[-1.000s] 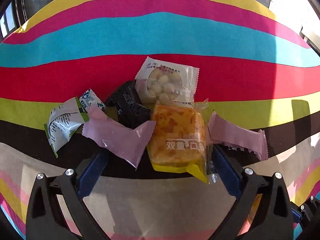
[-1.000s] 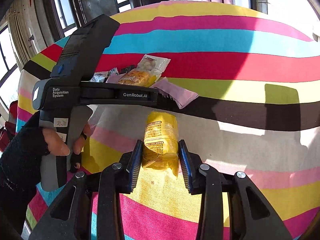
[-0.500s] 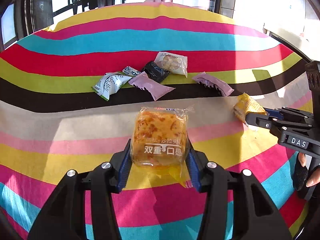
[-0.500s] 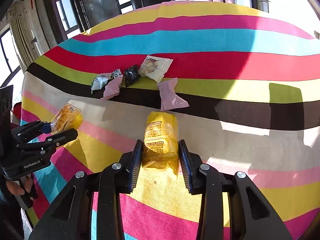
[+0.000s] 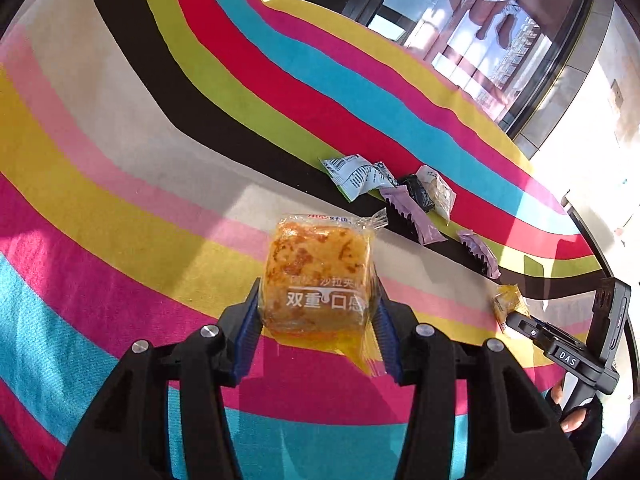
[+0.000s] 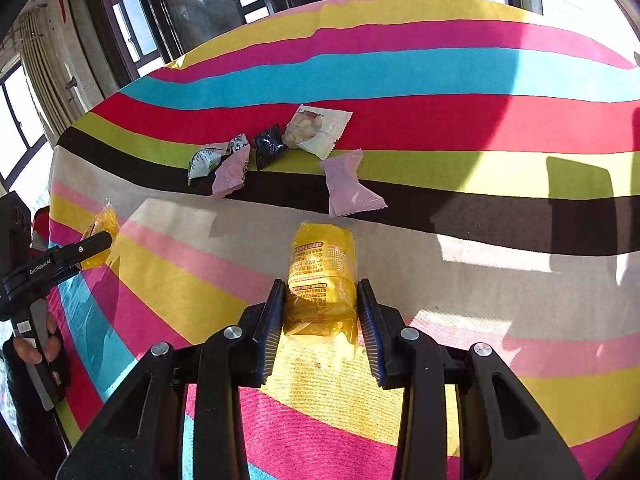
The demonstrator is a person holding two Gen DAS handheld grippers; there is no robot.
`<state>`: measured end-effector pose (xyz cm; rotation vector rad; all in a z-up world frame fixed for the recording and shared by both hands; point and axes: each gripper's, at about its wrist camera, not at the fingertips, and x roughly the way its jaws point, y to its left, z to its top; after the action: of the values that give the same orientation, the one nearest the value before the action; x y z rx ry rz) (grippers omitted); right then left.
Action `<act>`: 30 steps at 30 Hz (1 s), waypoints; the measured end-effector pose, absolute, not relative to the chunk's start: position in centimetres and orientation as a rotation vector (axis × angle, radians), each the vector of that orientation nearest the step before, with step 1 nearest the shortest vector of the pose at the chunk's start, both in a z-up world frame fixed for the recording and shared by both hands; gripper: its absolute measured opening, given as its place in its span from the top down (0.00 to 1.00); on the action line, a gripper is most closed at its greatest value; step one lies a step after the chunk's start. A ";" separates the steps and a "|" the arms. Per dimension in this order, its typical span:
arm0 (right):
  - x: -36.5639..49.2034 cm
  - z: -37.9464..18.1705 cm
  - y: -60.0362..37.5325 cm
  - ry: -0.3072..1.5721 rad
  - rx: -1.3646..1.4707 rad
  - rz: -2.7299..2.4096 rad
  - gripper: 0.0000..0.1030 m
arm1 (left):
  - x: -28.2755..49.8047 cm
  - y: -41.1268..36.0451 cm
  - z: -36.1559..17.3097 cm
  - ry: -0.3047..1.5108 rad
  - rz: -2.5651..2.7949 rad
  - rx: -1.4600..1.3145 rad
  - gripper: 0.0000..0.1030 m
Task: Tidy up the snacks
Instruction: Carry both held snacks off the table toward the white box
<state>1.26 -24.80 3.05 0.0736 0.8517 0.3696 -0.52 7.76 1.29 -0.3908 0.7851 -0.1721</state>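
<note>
Two grippers, each loaded. Left gripper (image 5: 316, 324): blue pads clamped on both sides of a clear-wrapped orange-brown cake packet (image 5: 318, 280), white Chinese print facing the camera, packet held above the yellow and magenta bands of the striped cloth (image 5: 120, 128). In the right wrist view this gripper sits at the far left edge, with a gloved hand (image 6: 36, 354) on its handle.

Loose snacks, left to right in the right wrist view, clustered on the green and black bands: green-white packet (image 6: 208, 158); pale pink packet (image 6: 231, 172) touching it; small black packet (image 6: 270, 145) just beside; white packet with a round window showing pale pieces (image 6: 318, 130), its corner against the black one; second pale pink packet (image 6: 350, 190) a little apart, toward the camera.

Right gripper (image 6: 322, 316): jaws closed on a yellow-wrapped packet (image 6: 322, 272), printed label up, long axis pointing away from the camera, over the beige and yellow bands, well apart from the cluster.
</note>
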 end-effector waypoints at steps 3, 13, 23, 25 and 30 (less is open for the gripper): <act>0.9 3.2 -23.8 0.863 0.059 0.338 0.65 | -0.4 7.3 1.3 0.801 -0.195 -0.375 0.51; -4.2 3.9 -14.4 0.849 0.130 0.544 0.65 | -0.6 7.6 1.2 0.791 -0.196 -0.391 0.51; -5.3 3.6 -12.4 0.864 0.198 0.535 0.65 | -1.5 8.1 1.9 0.734 -0.200 -0.413 0.51; -5.3 3.6 -12.8 0.860 0.220 0.533 0.65 | -2.1 8.4 2.3 0.700 -0.207 -0.419 0.51; -5.3 3.5 -12.9 0.849 0.219 0.532 0.65 | -4.2 10.3 3.0 0.642 -0.191 -0.481 0.51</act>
<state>-5.29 -12.92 3.47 0.2189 0.8492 0.5323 -4.20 10.32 3.02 -0.4810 0.6418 -0.1906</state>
